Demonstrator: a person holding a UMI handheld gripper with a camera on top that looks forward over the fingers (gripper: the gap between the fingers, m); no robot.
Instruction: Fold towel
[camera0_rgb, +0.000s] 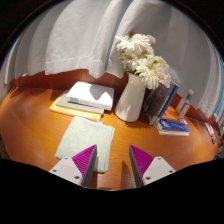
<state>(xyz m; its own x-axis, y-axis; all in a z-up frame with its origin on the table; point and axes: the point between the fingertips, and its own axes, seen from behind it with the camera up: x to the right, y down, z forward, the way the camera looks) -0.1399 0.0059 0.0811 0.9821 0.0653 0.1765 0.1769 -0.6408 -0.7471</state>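
We're looking at a round wooden table (35, 120) backed by a white curtain (70, 35), with stacked books (88, 97) and a white vase (131, 97) of flowers on it. The pale green towel (86, 137) lies flat just ahead of our gripper (113, 160), under the left finger, whose jaws are spread apart holding nothing.

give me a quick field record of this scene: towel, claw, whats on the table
towel: pale green towel, lying flat on the table, just ahead of the claw
claw: claw open, holding nothing, short of the towel's near edge
table: wooden table
vase: white vase with white flowers, beyond the towel
books: stack of books beside the vase
backdrop: white curtain
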